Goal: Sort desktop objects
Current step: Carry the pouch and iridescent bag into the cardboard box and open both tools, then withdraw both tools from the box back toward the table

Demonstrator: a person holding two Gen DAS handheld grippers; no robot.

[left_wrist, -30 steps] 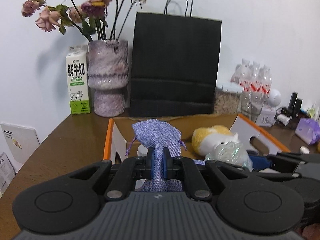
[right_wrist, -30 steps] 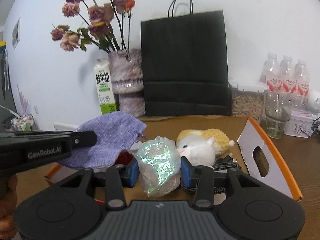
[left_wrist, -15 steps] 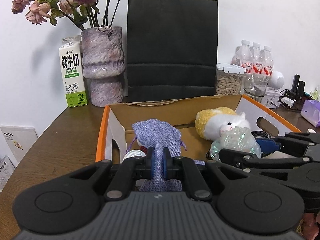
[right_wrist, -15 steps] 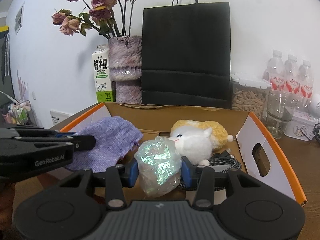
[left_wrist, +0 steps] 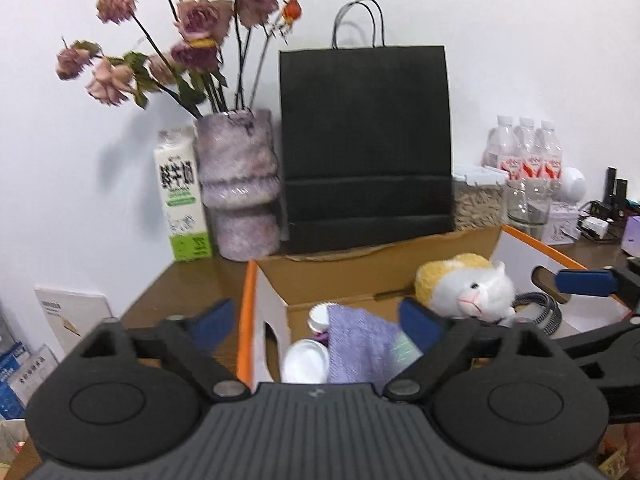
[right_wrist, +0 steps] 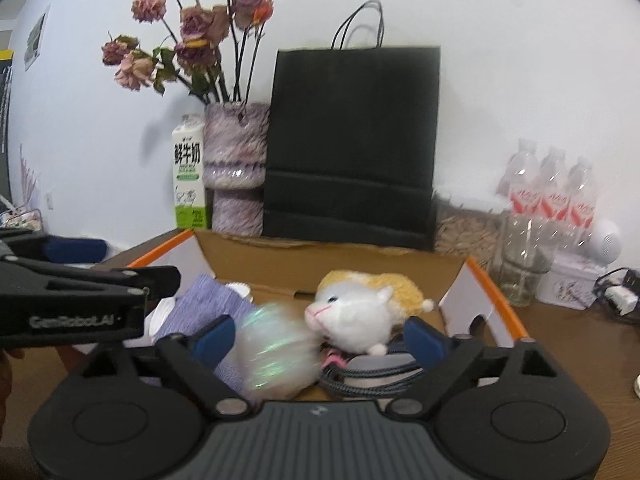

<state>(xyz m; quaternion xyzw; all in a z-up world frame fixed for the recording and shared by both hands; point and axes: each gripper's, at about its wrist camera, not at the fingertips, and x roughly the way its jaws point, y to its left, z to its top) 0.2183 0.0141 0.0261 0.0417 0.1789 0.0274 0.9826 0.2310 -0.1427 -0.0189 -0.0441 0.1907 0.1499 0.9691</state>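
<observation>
Lilac woven drawstring pouch (left_wrist: pixel 360 340): lying inside orange-rimmed cardboard box (left_wrist: pixel 245 320)
Iridescent crinkly bundle (right_wrist: pixel 276 354): in box, beside pouch
Left gripper (left_wrist: pixel 316 316): spread wide, empty
Right gripper (right_wrist: pixel 318 334): spread wide, empty

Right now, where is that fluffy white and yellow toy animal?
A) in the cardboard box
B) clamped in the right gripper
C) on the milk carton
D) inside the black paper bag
A: the plush toy lies inside the cardboard box, beyond the open right gripper.
</observation>
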